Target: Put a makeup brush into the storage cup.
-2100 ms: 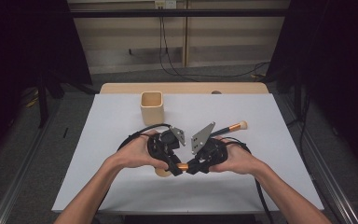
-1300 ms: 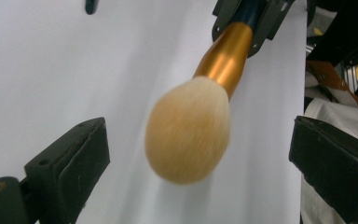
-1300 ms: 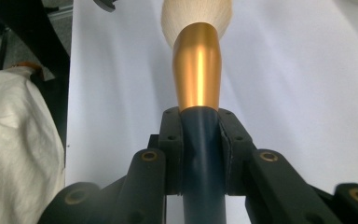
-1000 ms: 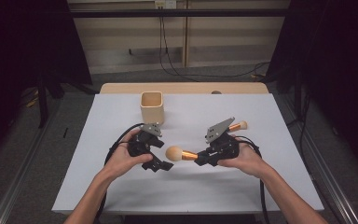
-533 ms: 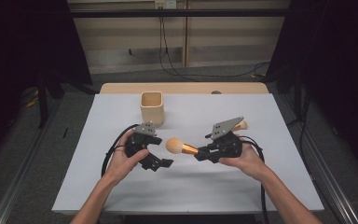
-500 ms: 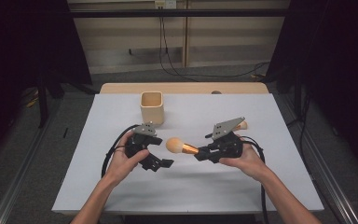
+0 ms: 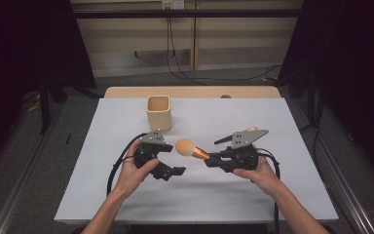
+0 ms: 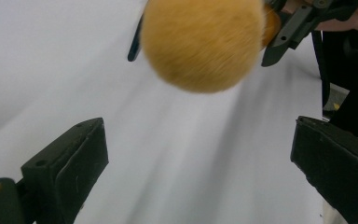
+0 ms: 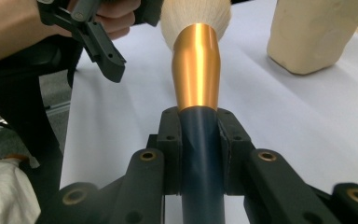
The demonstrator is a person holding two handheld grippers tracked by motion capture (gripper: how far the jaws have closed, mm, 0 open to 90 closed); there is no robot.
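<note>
- High view: right gripper is clamped on a brush by its dark handle, holding it level above the table, bristle head toward the left gripper.
- Left gripper is open, holds nothing, and sits just left of the bristle head, apart from it.
- A cup stands upright near the table's far edge, well behind both grippers.
- Left gripper view: 2 jaws spread wide; the brush head hangs beyond and above them, with the right gripper behind it.
- Right gripper view: jaws pinch the blue handle just below the gold ferrule of the brush; cup at upper right; left gripper at upper left.
</note>
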